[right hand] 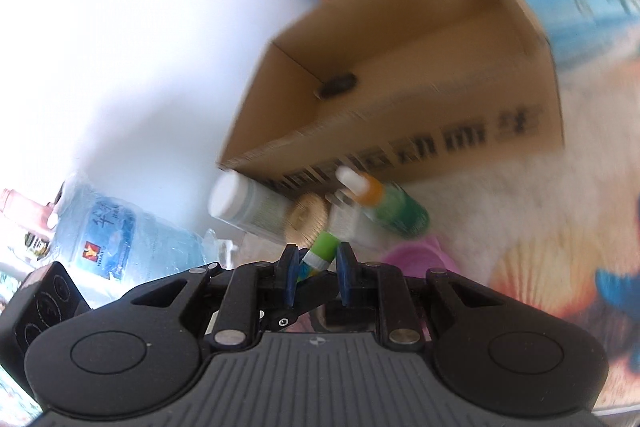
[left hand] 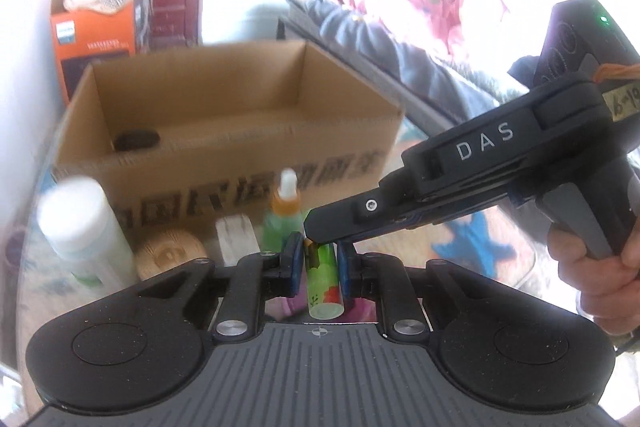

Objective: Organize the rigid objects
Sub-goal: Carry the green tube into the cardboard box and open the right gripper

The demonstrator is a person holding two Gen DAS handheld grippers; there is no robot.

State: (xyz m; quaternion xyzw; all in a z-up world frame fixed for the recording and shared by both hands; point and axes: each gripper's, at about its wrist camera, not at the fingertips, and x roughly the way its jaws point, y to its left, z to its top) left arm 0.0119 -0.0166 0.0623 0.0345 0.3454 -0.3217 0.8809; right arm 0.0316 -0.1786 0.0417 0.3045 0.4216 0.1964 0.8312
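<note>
My left gripper (left hand: pixel 318 259) is shut on a small green tube (left hand: pixel 323 287) with a flower print, held lengthwise between the blue pads. My right gripper (left hand: pixel 316 233) reaches in from the right, and its tip touches the tube's far end. In the right wrist view the right gripper (right hand: pixel 318 263) has its pads on either side of the green tube (right hand: pixel 320 251), with a gap visible on the right side. An open cardboard box (left hand: pixel 224 131) stands behind, with a dark object (left hand: pixel 136 139) inside it.
In front of the box stand a white-capped bottle (left hand: pixel 84 227), a round wooden lid (left hand: pixel 170 255), a white block (left hand: pixel 236 237) and a green spray bottle (left hand: pixel 284 215). An orange carton (left hand: pixel 100 31) is behind the box. A water jug (right hand: pixel 120 239) is at left.
</note>
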